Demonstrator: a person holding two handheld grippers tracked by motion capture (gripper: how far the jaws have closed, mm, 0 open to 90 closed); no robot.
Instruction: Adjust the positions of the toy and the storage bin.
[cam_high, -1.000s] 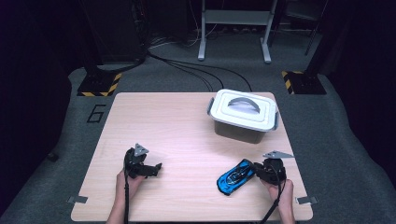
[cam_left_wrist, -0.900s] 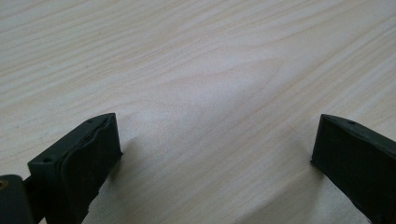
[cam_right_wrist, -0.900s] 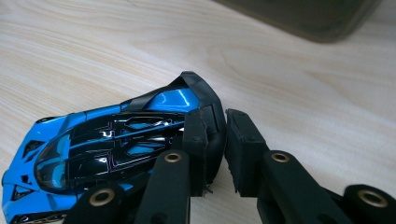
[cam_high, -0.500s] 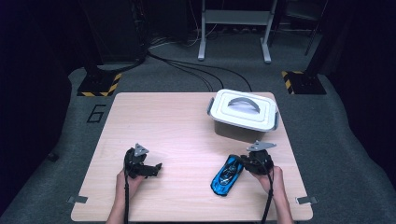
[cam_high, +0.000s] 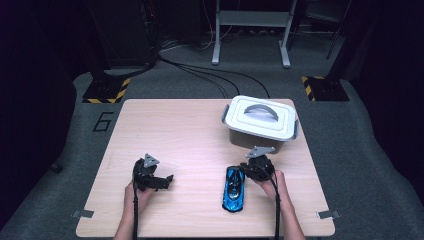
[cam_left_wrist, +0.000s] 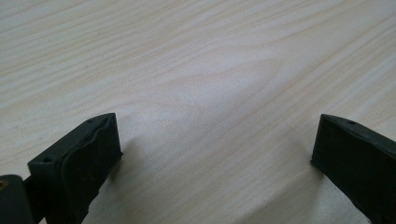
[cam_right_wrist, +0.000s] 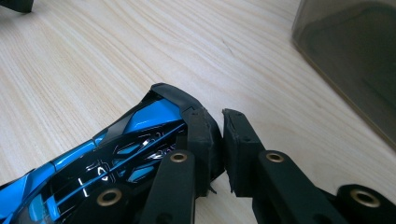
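Observation:
A blue and black toy car (cam_high: 234, 189) lies on the wooden table (cam_high: 190, 130), its length running towards the near edge. My right gripper (cam_high: 248, 172) sits at the car's far end, on its right side. In the right gripper view its jaws (cam_right_wrist: 220, 126) stand nearly together with nothing between them, and the left one rests against the end of the car (cam_right_wrist: 140, 135). My left gripper (cam_high: 167, 179) rests low over bare wood at the near left. In the left gripper view its jaws (cam_left_wrist: 217, 140) are wide apart and empty.
A white lidded box with a handle (cam_high: 260, 120) stands just beyond the right gripper, and its dark wall (cam_right_wrist: 355, 60) is close in the right gripper view. Cables and stand legs lie on the floor past the table's far edge.
The right gripper has moved left and a little away from the person. The car has swung from a diagonal to lie lengthwise towards the near edge. The left gripper stayed put.

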